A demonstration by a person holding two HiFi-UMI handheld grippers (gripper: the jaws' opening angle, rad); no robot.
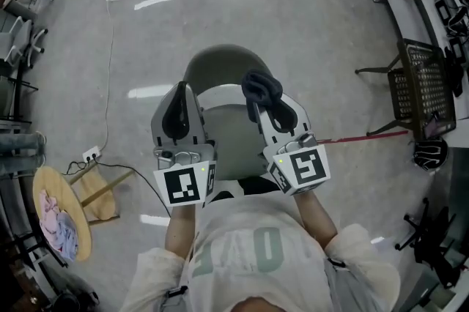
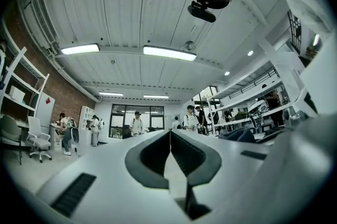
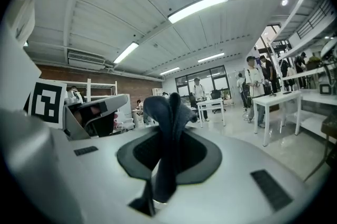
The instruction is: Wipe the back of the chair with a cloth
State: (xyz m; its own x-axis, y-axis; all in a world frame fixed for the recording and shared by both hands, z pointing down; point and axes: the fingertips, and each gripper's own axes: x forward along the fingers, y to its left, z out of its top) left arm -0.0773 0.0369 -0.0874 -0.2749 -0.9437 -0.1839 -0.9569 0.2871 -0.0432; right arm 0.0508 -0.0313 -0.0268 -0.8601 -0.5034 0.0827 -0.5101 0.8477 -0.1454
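**Asker:** What sits closest to the camera?

**Describer:** A person in a pale printed shirt, seen from above, with both forearms stretched forward. Each hand carries a gripper with a marker cube at its rear. The left gripper point(image 1: 179, 94) has its jaws pressed together with nothing between them. The right gripper point(image 1: 272, 113) is clamped on a dark blue cloth point(image 1: 261, 87), and the cloth's bunched end pokes out past the jaw tips.

**Asker:** How are the tools held?

**Describer:** Side by side, near each other, both pointing away from the body. They seem tilted upward, since their own views take in ceiling lights and distant people rather than the chair.

**Asker:** Where is the chair?

**Describer:** The grey-green chair point(image 1: 227, 61) is directly below and just beyond the grippers. Its paler seat lies under the jaws and a darker curved edge sits at the far side. The cloth appears to hang above it without touching.

**Asker:** What would make the wipe go well?

**Describer:** Probably tipping the right wrist down, so the cloth rather than the jaw tips meets the back. Then firm, overlapping strokes along the curve. The empty left gripper could steady the chair.

**Asker:** And farther off?

**Describer:** A polished grey floor, a round wooden stool point(image 1: 44, 182) holding pink fabric at the left, and a black wire-mesh piece point(image 1: 421, 87) at the right.
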